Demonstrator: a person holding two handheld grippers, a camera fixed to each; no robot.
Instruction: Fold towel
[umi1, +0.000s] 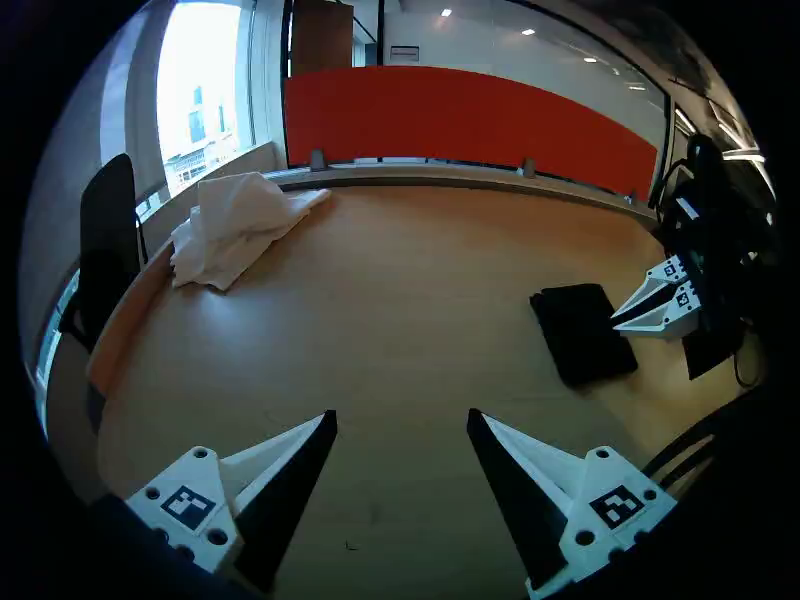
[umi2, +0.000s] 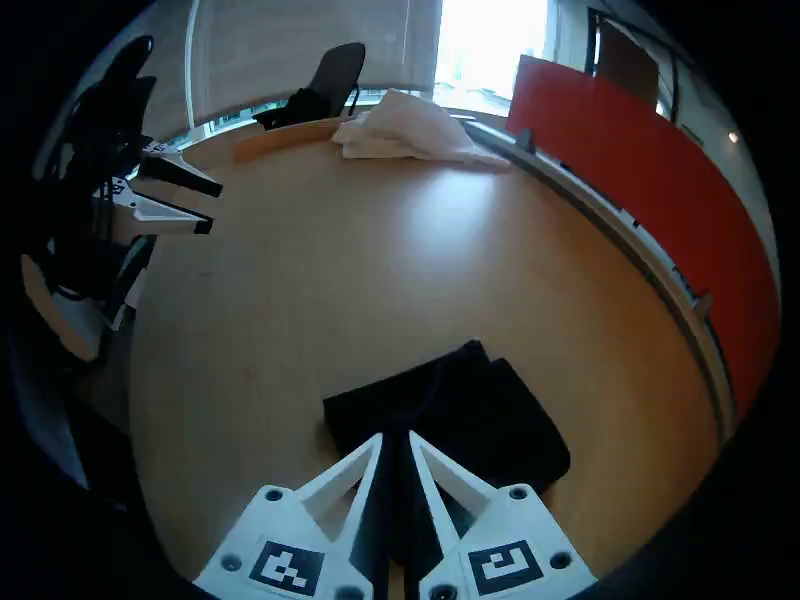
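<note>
Left gripper fingers spread above table; right gripper fingers nearly together at black towel near edge, grip unclear; white towel crumpled at far corner, open tabletop between

the right gripper has its fingers almost together, with only a narrow dark slit between them. its tips lie over the near edge of a folded black towel, which sits flat on the bench; whether they pinch it is unclear. far ahead is a crumpled white towel. far to the left the left gripper hangs with its fingers apart. a red panel runs along the right.
</note>
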